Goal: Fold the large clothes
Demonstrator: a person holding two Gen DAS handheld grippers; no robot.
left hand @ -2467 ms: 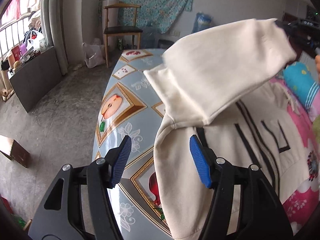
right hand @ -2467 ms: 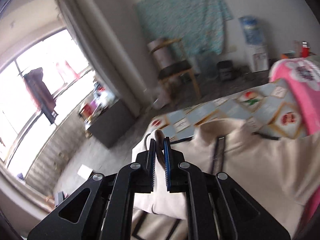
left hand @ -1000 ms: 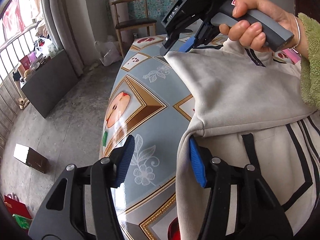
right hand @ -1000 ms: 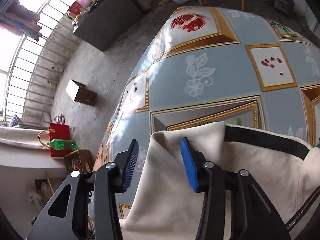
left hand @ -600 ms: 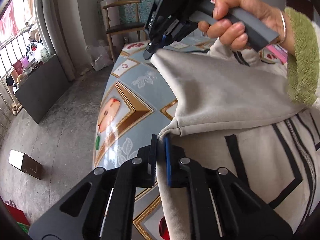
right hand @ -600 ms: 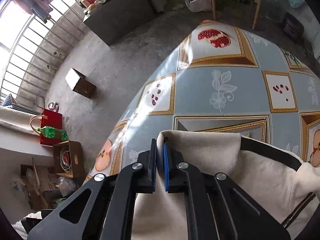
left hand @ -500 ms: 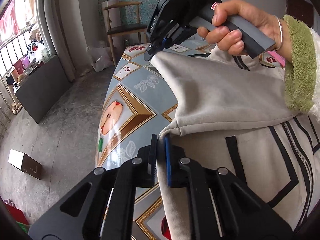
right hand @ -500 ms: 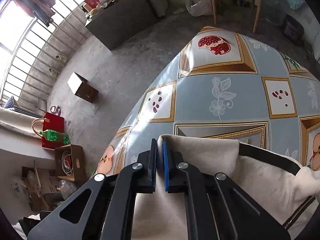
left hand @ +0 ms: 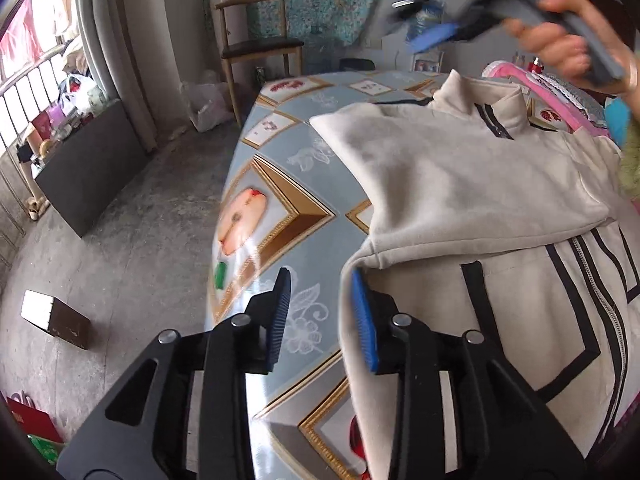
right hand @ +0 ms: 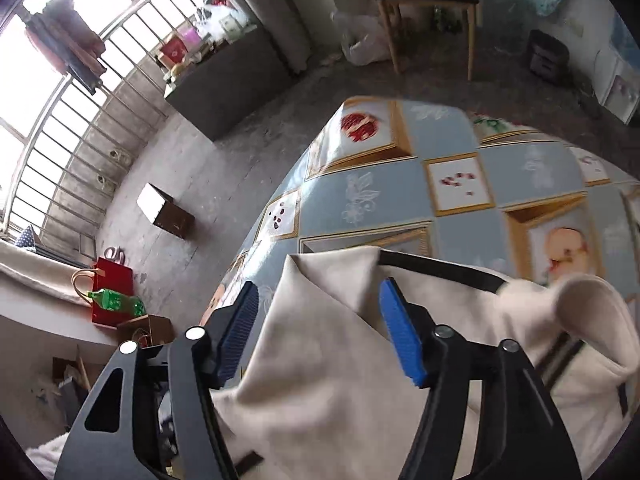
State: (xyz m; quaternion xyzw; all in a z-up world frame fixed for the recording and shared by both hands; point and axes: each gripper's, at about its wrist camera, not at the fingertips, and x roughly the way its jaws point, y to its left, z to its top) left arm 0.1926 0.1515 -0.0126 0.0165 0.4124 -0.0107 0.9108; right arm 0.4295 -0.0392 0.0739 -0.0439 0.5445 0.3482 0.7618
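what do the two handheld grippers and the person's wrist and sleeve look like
Both the left gripper and right gripper have black angular frames with silver screws and ribbed blue pads. The right one has a grey handle. The person wears a fuzzy green sleeve and a thin bangle.

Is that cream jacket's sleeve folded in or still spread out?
Folded in. The sleeve lies flat across the jacket front, its cuff near the table edge.

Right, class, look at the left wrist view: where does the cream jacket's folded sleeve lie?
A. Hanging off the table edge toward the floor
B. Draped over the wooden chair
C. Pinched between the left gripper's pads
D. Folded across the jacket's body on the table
D: the sleeve lies flat across the cream jacket on the table, clear of the opening left gripper.
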